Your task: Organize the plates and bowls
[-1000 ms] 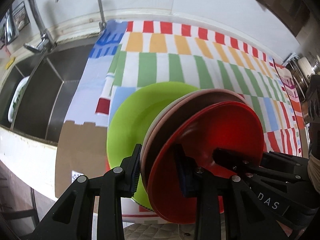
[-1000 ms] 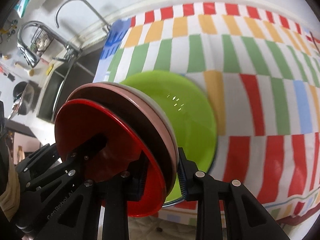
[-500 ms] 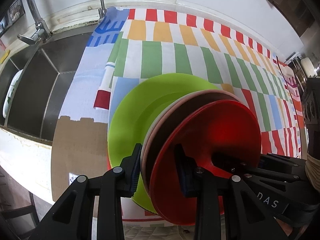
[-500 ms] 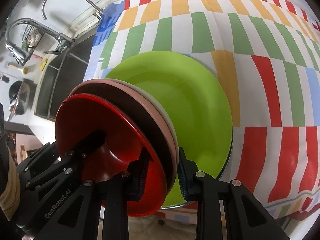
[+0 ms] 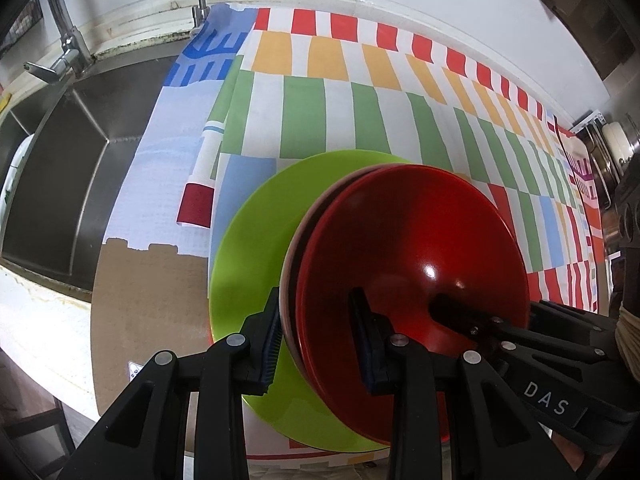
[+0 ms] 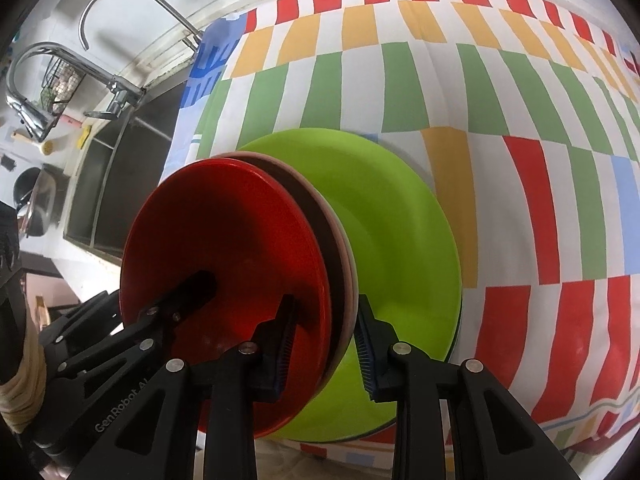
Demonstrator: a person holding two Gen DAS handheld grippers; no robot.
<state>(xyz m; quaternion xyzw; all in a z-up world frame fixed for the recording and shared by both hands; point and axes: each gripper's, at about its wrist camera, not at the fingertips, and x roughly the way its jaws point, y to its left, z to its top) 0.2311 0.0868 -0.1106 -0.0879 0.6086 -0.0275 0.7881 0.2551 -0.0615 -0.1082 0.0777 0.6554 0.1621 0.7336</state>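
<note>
**Two grippers, one stack of bowls**

Two grippers clamp the same nested stack from opposite sides. The red bowl [image 5: 412,248] sits innermost, in the centre of the left view, with a pink bowl [image 5: 289,276] showing only as a thin rim behind it (a dark band lies between the two rims; whether that is a third bowl cannot be told). The stack is tilted on edge, above the green plate [image 5: 252,248], which lies flat on the cloth at lower centre.

The left gripper [image 5: 318,344] is closed down to the thickness of the stack wall, one pad outside the pink rim, the other inside the red bowl. The right gripper [image 6: 326,344] holds the opposite rim the same way, narrow and tight. Each gripper appears in the other's view, reaching into the red bowl [image 6: 224,264] from the lower corner.

The green plate [image 6: 396,240] fills the middle of the right view. Under it spreads a striped cloth [image 5: 360,112] of red, orange and green blocks. A steel sink [image 5: 60,168] occupies the left edge, with a tap [image 6: 116,96] at upper left.
</note>
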